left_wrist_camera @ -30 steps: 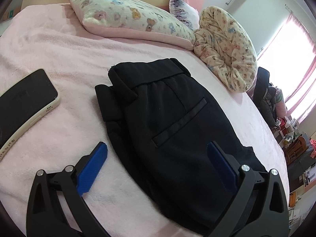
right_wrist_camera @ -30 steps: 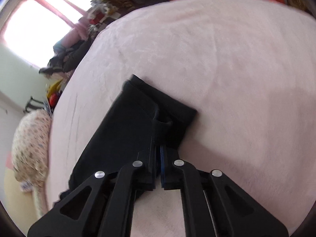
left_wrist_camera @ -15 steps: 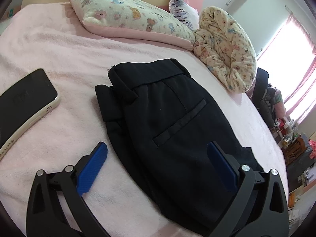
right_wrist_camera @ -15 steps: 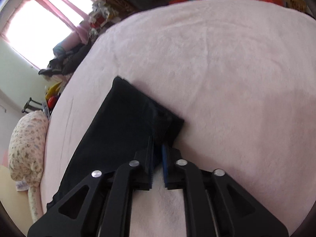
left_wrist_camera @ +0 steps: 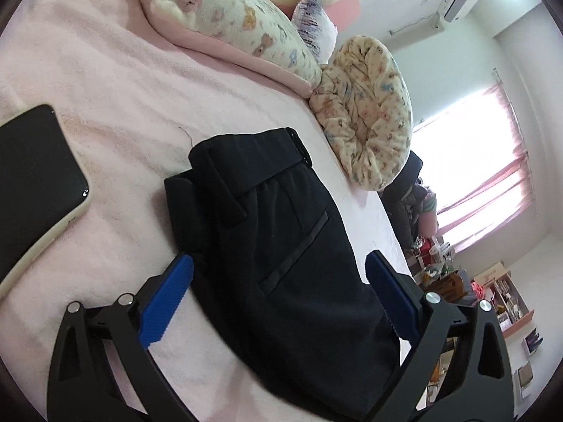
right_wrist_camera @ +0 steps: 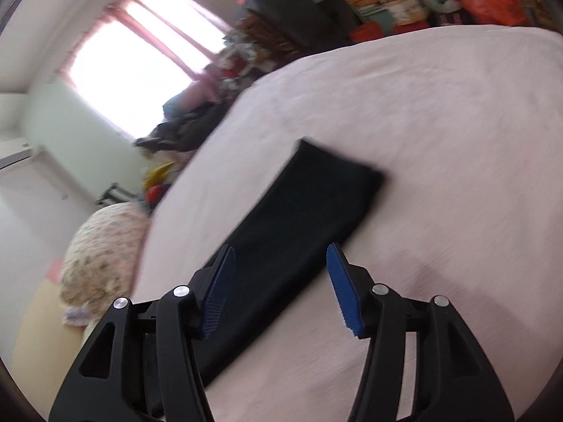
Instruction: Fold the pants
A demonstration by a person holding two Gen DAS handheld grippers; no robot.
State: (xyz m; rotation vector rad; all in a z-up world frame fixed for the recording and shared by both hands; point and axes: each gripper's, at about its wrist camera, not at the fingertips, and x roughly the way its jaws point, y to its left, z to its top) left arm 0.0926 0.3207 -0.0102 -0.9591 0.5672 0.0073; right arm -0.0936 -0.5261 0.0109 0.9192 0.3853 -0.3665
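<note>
Currently the black pants [left_wrist_camera: 281,246] lie flat on the pink bed [left_wrist_camera: 116,112], waistband toward the pillows, back pocket facing up. Left gripper [left_wrist_camera: 281,299] hovers over the seat area, its blue fingers [left_wrist_camera: 169,299] spread wide, one on each side of the fabric, grasping nothing. Right gripper [right_wrist_camera: 281,288] is over the leg end of the pants [right_wrist_camera: 299,232]; its fingers [right_wrist_camera: 343,292] are likewise released, spread apart above the cloth, nothing between them. The right wrist view is motion-blurred. The legs run as a narrow folded strip toward the far hem, flat on the bed [right_wrist_camera: 440,140]. A phone [left_wrist_camera: 31,183] lies screen-up on the bed left of the pants, apart from them. A floral pillow [left_wrist_camera: 232,24] and a rolled floral blanket [left_wrist_camera: 369,119] sit beyond the waistband.
</note>
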